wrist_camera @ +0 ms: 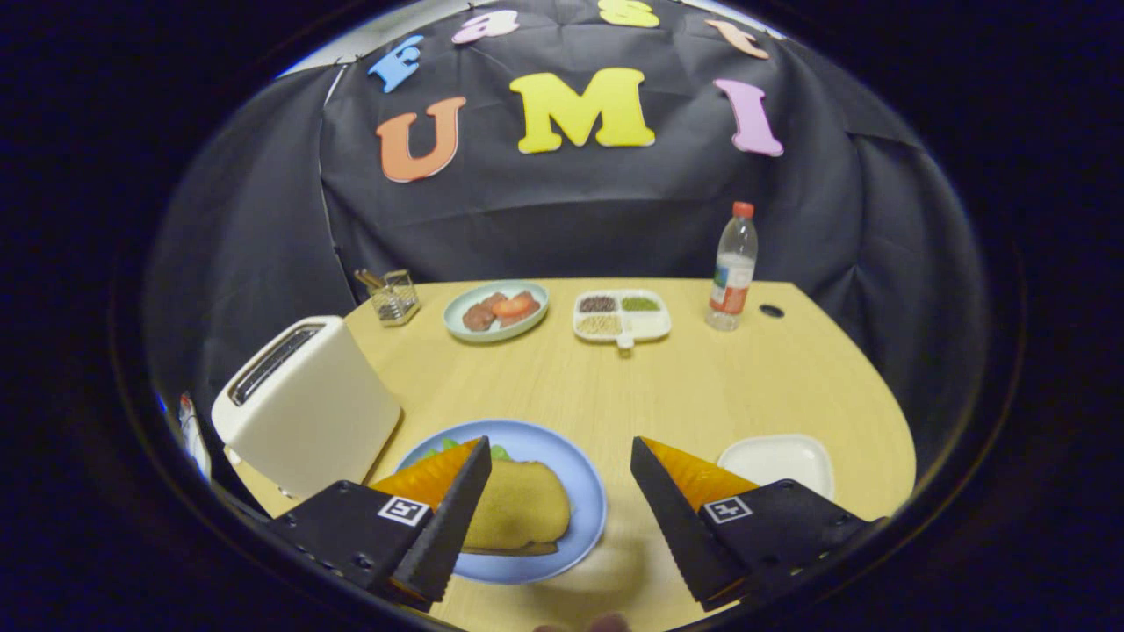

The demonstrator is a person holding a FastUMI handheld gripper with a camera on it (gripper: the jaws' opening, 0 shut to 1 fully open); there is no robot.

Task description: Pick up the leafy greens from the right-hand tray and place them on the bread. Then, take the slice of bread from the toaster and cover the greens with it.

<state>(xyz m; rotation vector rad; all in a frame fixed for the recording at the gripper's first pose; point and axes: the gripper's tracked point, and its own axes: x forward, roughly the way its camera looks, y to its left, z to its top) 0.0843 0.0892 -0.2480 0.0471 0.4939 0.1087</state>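
Pale wood formed the surface (702,395) on which I saw everything laid out. I had the gripper (559,449) hovering with its jaws spread wide and nothing between them. The blue plate (580,470) lay just ahead of the jaws, partly hidden behind the left finger. On it rested a slice of bread (522,505), golden on top, with the edge of another slice showing beneath it. A strip of leafy greens (499,452) showed at the far edge of that bread, close by the left fingertip. The cream toaster (307,408) stood to the left of the jaws, just beside the blue plate; whether its slot held anything, I could not tell. The white tray (777,461) sat on the right, just beyond the right finger, its visible part bare. Well beyond the jaws, near the far edge of the surface, stood in a row a small wire holder (392,298), a pale green plate (496,312) with brown and red food, a divided white dish (622,318) of grains, and a clear bottle (732,268) with a red cap.
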